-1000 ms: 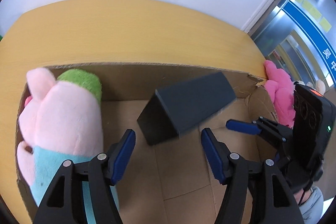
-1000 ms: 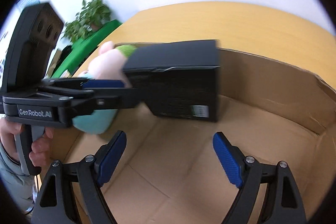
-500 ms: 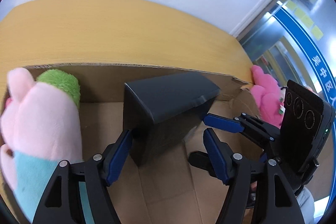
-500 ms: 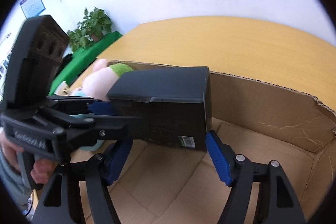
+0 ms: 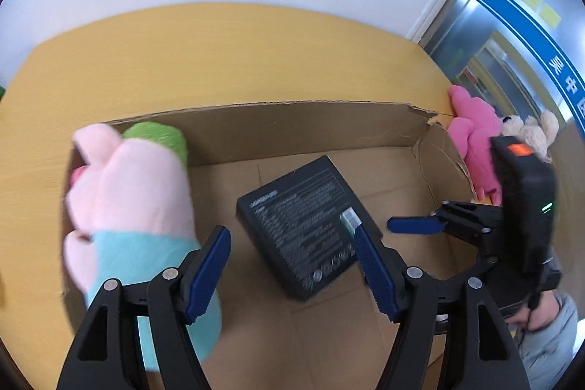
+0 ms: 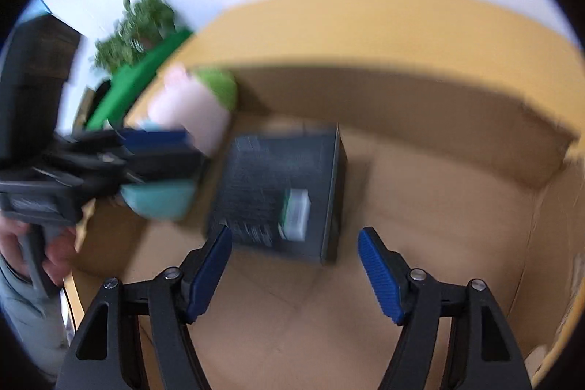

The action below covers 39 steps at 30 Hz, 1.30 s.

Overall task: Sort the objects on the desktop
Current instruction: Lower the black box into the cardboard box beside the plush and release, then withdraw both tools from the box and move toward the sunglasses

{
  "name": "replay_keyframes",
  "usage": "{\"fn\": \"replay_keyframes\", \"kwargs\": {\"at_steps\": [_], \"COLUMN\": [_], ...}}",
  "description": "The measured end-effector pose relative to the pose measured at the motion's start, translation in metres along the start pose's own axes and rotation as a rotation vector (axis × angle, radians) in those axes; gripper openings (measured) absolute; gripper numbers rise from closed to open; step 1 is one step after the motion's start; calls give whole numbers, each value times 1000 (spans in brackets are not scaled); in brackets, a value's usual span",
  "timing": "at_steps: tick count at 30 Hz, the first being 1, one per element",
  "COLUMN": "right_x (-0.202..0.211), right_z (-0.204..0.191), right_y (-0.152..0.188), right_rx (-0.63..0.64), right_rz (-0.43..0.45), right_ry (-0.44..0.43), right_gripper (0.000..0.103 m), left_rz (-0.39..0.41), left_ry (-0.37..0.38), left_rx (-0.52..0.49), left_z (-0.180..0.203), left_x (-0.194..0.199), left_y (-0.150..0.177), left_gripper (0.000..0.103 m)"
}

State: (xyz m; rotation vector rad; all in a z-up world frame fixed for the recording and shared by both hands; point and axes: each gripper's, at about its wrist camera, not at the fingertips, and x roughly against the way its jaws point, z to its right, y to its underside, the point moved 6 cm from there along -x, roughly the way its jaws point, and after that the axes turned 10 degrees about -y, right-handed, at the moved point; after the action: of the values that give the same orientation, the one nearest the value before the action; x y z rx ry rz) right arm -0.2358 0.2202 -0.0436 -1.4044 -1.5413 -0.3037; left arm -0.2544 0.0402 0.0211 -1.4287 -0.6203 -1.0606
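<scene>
Pale pink plush pig in light blue shirt (image 5: 135, 207) against left wall of open cardboard box (image 5: 299, 123). Flat black printed carton (image 5: 307, 225) lying on box floor, centre. Left gripper (image 5: 292, 265) and right gripper (image 6: 294, 269) both spread wide, empty, above carton.

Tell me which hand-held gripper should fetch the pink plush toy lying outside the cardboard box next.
Right. The pink plush toy lies just beyond the cardboard box wall on the side where the right hand-held gripper hangs open and empty. The left hand-held gripper, also open, sits farther away, beside the pig plush.
</scene>
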Motion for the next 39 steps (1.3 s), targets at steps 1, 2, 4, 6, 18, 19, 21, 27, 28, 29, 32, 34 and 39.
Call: {"fn": "replay_keyframes", "kwargs": {"at_steps": [1,2,4,6,18,19,21,27,28,29,32,34,39], "right_x": [-7,-15,-32,-42,-58,-56,-53,19,34,49,78,86,77], "right_z": [-5,-9,-15,-14,5,5,-2,-62,-74,-81,-92,-85,-50], "right_y": [5,8,9,7,-32,-32,-29,8,19,33,78,115,173], "right_rx": [32,56,89,79,-295,-290,-273,-86,-53,-28,13,-26,-143], "right_rz": [-32,-60,-110,-141,83,92,101,129,135,138,139,116,63], "right_ry": [13,32,88,123,35,69,92,102,103,113,177,209,256], "right_gripper": [72,72,72,73,73,73,73,75,77,80,81,81,82], "left_rz": [12,25,42,61,101,96,92,74,69,63,44,38,29], "left_ry": [-1,-6,-8,-28,-96,-97,-87,-66,-67,-65,-58,-68,-104], "left_rx": [-4,-6,-16,-30,-74,-86,-112,-115,-109,-95,-48,-31,-33], "left_z": [-1,-2,-2,0,-3,0,7,11,9,6,-4,-11,-18], "left_x": [5,11,20,30,74,75,79,81,81,80,78,75,67], "left_y": [3,8,15,23,99,105,119,155,160,166,181,188,202], "left_gripper": [68,69,69,69,69,69,69,69,69,69,69,69,70]}}
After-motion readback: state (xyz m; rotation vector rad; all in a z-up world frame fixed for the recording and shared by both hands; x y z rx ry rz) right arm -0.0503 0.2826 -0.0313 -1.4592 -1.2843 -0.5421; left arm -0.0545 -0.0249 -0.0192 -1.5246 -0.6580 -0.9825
